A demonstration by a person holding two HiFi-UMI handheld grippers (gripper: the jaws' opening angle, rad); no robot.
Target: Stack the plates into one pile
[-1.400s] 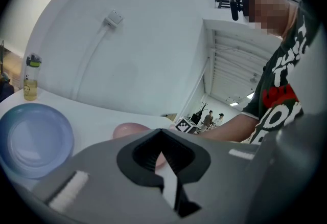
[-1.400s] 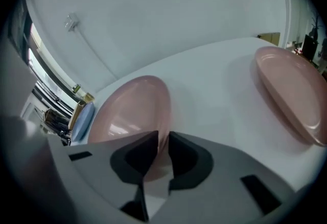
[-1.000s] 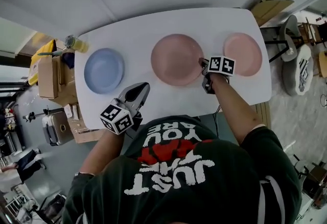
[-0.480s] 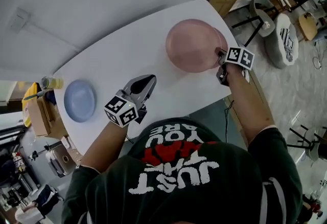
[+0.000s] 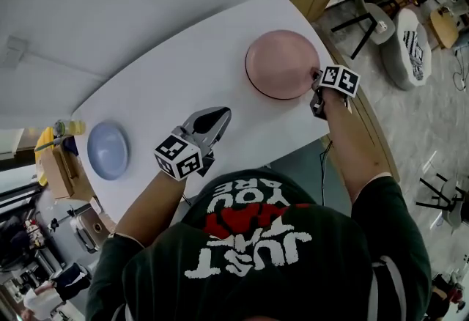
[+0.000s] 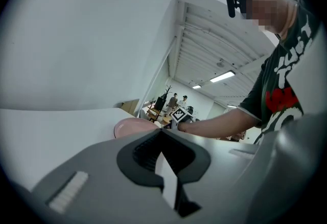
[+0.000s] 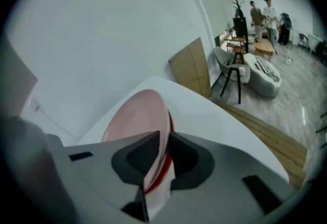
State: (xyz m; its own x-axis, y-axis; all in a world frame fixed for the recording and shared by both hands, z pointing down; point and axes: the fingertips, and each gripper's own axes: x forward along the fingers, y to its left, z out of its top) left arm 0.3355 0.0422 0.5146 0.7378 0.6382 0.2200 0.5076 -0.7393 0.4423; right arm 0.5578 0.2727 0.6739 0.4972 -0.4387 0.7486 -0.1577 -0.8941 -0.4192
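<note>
Pink plate (image 5: 282,63) has shifted: a second ago at mid surface (image 5: 168,85), now upper right, covering the small pink plate's spot. We read two of three as piled; blue plate (image 5: 108,151) sits alone, far left. Right tongs (image 5: 316,86) still grip the pink plate's near rim; left tongs (image 5: 214,120) closed, empty. Face up, round, no long axis.

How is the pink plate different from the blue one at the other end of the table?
The pink plate is pinched at its rim by the right gripper, while the blue plate lies untouched. The pink plate is near the right end of the white table, and the blue plate is near its left end. The pink plate looks larger than the blue plate. Both are round, shallow and plain-coloured.
</note>
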